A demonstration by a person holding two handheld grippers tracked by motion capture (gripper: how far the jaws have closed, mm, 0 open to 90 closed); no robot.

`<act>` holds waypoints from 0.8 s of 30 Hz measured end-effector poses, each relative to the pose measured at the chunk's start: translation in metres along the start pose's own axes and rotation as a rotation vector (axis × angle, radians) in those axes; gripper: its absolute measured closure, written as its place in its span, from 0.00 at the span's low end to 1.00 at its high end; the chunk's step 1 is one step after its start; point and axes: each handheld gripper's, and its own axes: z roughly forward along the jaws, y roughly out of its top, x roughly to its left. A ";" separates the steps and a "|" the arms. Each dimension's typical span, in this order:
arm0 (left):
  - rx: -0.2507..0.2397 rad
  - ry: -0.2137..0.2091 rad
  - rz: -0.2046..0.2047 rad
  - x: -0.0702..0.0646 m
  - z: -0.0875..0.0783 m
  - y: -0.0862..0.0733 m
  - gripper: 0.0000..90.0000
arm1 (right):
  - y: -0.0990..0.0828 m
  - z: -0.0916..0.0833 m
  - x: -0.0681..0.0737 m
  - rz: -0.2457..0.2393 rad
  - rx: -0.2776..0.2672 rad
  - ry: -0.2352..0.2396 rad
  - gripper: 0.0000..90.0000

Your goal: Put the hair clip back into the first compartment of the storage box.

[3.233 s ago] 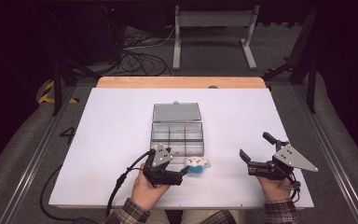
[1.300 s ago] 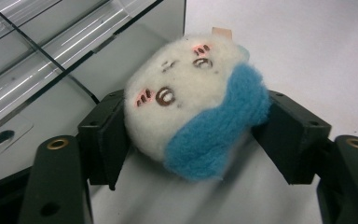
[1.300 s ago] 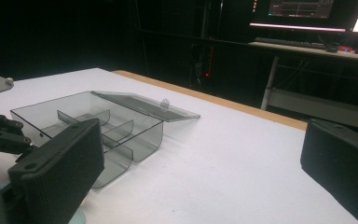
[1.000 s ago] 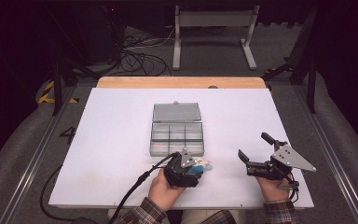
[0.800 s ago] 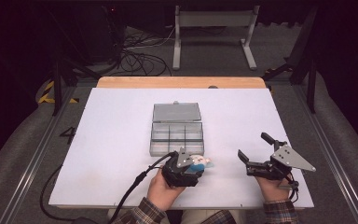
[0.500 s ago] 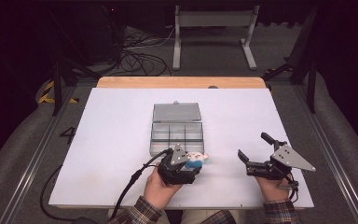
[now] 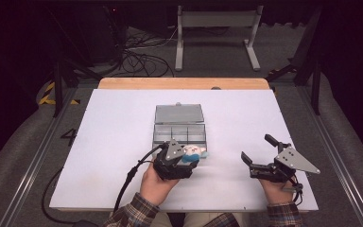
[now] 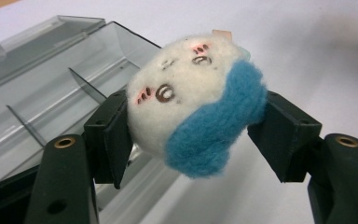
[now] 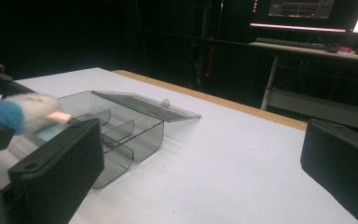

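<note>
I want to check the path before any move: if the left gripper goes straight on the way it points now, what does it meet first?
Probably the open clear plastic box: the left gripper, shut on the felt toy, points at its compartments. Depth is unclear, so it might pass above the near wall.

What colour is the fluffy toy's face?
White, with a blue patch beside it; the fluffy toy shows best in the left gripper view.

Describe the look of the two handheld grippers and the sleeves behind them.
Both grippers are black, each with two blocky black jaws that have small round holes near the base. The left gripper carries a grey three-cornered plate on top, and a black cable trails from it toward the table's near edge. The right gripper has a larger grey three-cornered plate. Both sleeves are plaid.
</note>
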 end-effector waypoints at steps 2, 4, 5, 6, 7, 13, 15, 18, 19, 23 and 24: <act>0.002 0.006 0.000 0.003 -0.001 0.001 0.38 | 0.000 0.000 0.000 0.002 -0.001 0.002 0.00; 0.001 0.017 0.000 0.005 -0.002 0.001 0.38 | 0.000 0.000 0.000 -0.001 0.001 0.001 0.00; 0.000 0.016 0.000 0.007 -0.002 0.002 0.38 | 0.000 0.000 0.000 -0.002 0.001 0.002 0.00; 0.000 0.021 0.002 0.008 -0.003 0.002 0.38 | 0.000 0.000 0.000 -0.004 0.001 0.002 0.00; -0.002 0.021 -0.002 0.009 -0.003 0.002 0.38 | 0.000 0.000 0.001 -0.005 0.002 0.002 0.00; 0.001 0.053 0.001 0.019 -0.004 0.003 0.38 | 0.000 0.000 0.001 -0.005 0.003 0.002 0.00; 0.000 0.061 -0.002 0.023 -0.005 0.004 0.38 | 0.000 0.001 0.001 -0.003 0.001 0.003 0.00; 0.003 0.080 -0.002 0.030 -0.007 0.005 0.38 | 0.000 0.001 0.001 -0.005 0.001 0.004 0.00; 0.005 0.085 -0.006 0.032 -0.007 0.005 0.38 | 0.000 0.001 0.001 -0.005 0.002 0.004 0.00; 0.010 0.107 -0.010 0.040 -0.008 0.005 0.38 | 0.000 0.001 0.001 -0.002 0.003 0.003 0.00; 0.009 0.105 -0.021 0.041 -0.008 0.005 0.38 | 0.000 0.001 0.001 -0.002 0.003 0.002 0.00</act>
